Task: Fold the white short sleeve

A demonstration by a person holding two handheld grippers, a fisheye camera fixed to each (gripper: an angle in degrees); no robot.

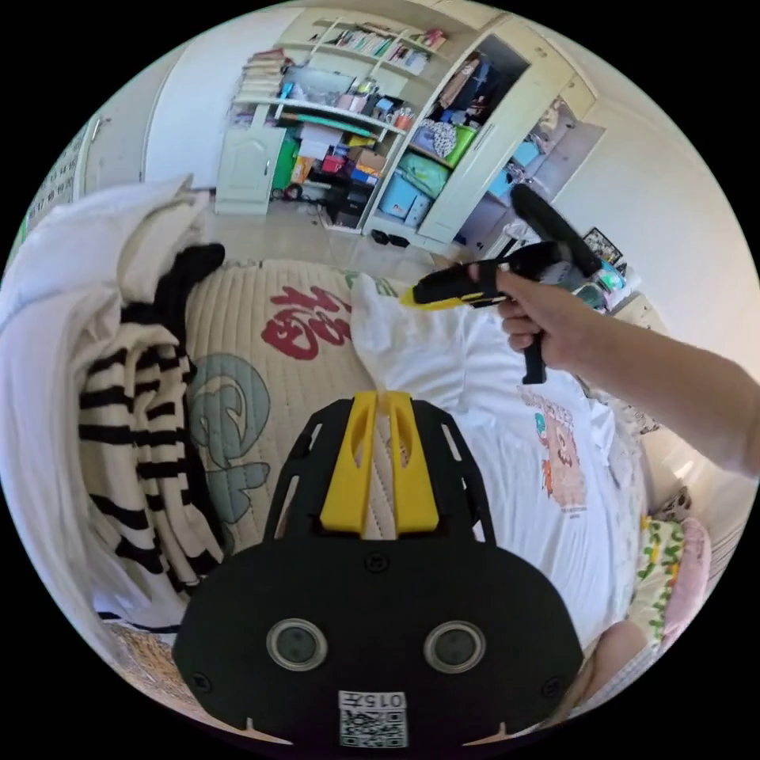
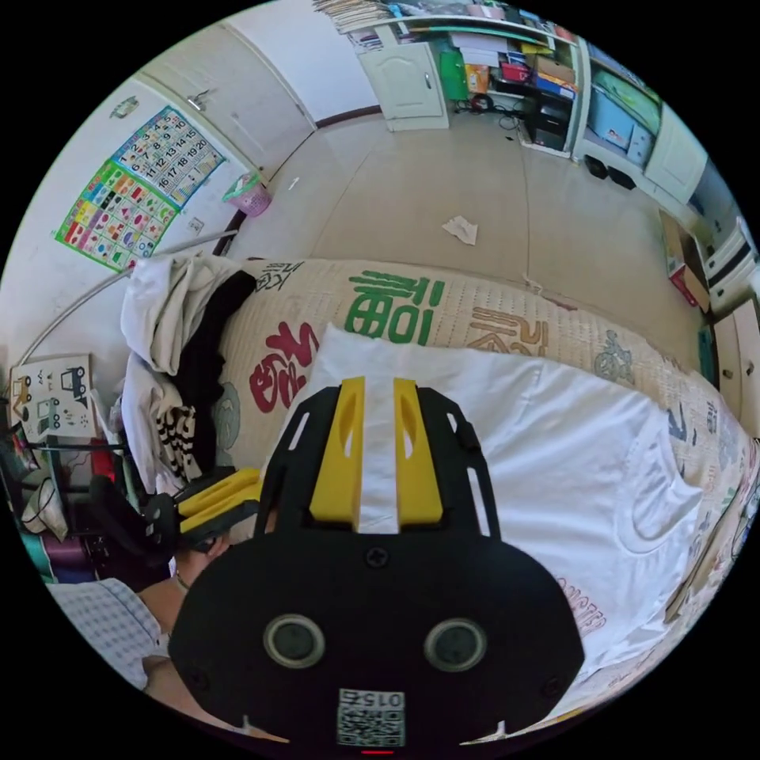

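A white short-sleeve shirt (image 1: 514,443) with a cartoon print lies on the patterned quilted bed mat (image 1: 261,380). In the left gripper view my left gripper (image 1: 385,394) has its jaws drawn together, with the shirt's near edge pinched at the tips. A hand holds my right gripper (image 1: 412,298) above the shirt's far corner, and the cloth is lifted there. In the right gripper view my right gripper (image 2: 378,388) is shut on a strip of the white shirt (image 2: 570,467). My left gripper (image 2: 215,500) shows low at the left, beside the shirt's edge.
A pile of clothes, white, black and striped (image 1: 134,412), sits on the mat's left end (image 2: 178,356). Beyond the bed are bare floor (image 2: 443,190) with a paper scrap (image 2: 461,229), shelves and an open wardrobe (image 1: 443,150). A floral pillow (image 1: 673,570) lies at the right.
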